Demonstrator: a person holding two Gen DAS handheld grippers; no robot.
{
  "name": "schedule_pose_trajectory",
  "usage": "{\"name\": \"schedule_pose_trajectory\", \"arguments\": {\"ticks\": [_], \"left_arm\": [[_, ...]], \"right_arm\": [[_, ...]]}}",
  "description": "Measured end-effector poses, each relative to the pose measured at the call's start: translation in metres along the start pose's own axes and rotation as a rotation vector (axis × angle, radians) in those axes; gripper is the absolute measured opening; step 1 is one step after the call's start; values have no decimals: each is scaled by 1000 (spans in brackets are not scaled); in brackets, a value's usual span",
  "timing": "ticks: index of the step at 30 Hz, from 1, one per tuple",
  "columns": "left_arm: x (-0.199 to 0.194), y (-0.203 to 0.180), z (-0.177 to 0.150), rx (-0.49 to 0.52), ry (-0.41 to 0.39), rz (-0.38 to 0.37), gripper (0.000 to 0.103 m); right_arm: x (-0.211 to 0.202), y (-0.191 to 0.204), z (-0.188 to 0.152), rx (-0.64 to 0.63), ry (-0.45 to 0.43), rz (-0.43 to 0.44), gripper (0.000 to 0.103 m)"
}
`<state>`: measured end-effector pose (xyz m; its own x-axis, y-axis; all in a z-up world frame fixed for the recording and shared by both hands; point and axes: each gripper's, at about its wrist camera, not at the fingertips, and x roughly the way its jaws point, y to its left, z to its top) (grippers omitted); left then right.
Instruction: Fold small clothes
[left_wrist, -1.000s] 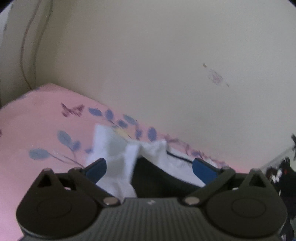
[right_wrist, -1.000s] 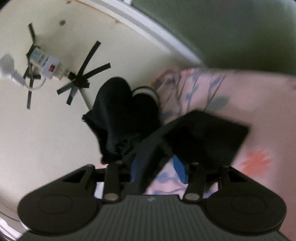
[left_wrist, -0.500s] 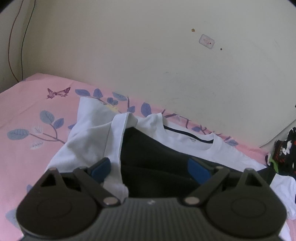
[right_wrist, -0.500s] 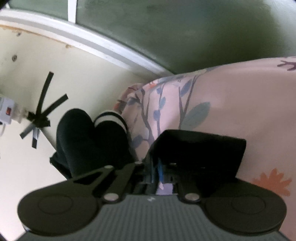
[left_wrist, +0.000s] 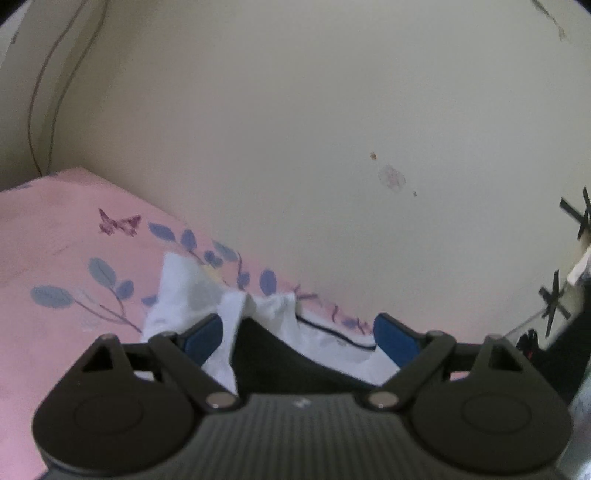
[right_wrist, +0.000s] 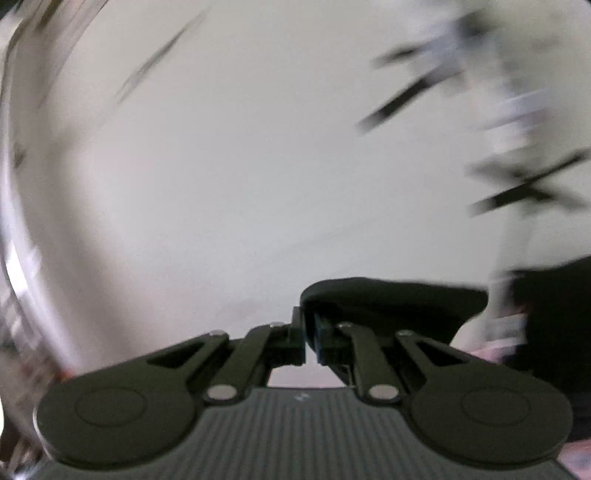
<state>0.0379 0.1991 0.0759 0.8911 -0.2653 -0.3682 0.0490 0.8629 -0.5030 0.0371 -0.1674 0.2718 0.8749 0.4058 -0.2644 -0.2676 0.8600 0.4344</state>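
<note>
In the left wrist view a white T-shirt lies on the pink bed sheet with a black garment on top of it. My left gripper is open above them, with its blue pads wide apart. In the right wrist view my right gripper is shut on a folded black cloth and holds it up before the wall. That view is heavily blurred.
A cream wall stands right behind the bed. A cable runs down the left corner. Black tape crosses mark the wall at right. A dark pile lies at the right edge of the right wrist view.
My right gripper has swung up and away from the bed with the black cloth in it; the view is now blurred. My left gripper has tilted up toward the wall again.
</note>
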Motion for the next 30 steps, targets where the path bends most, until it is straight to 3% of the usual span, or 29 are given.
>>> {"name": "schedule_pose_trajectory", "arguments": {"ticks": [2, 3, 4, 6, 8, 10, 14, 18, 21, 25, 26, 27, 28, 29, 30], "left_arm": [[-2, 8, 3, -12, -12, 8, 92], [-1, 12, 4, -19, -12, 12, 92], [0, 16, 5, -25, -7, 17, 92], [5, 21, 5, -23, 8, 28, 91], [8, 22, 5, -17, 23, 34, 91], [9, 20, 4, -10, 32, 17, 91], [14, 13, -2, 26, 55, 22, 91], [22, -1, -10, 72, 80, 13, 92], [31, -18, -18, 149, 96, 38, 93], [50, -42, -30, 247, 132, 75, 89], [56, -48, -33, 273, 145, 81, 77], [63, -53, -36, 300, 162, 90, 45], [70, -56, -39, 329, 190, 111, 25], [78, -57, -42, 353, 212, 154, 6], [81, -55, -43, 362, 205, 200, 4]], "right_arm": [[51, 36, -20, -55, 110, 69, 6], [77, 50, -34, -73, 196, 124, 12], [98, 58, -45, -76, 287, 188, 26], [126, 60, -63, -49, 392, 205, 29], [121, 48, -64, -33, 377, 217, 30], [104, 25, -56, -36, 322, 176, 35], [63, -41, -54, 6, 247, -22, 46], [40, -107, -70, 47, 250, -222, 49], [35, -137, -86, 120, 258, -253, 49], [50, -156, -105, 204, 312, -213, 49], [57, -159, -110, 216, 335, -198, 50], [61, -159, -116, 206, 354, -193, 22], [66, -153, -119, 161, 358, -208, 6], [71, -142, -120, 91, 340, -236, 4], [73, -132, -122, 5, 314, -266, 1]]}}
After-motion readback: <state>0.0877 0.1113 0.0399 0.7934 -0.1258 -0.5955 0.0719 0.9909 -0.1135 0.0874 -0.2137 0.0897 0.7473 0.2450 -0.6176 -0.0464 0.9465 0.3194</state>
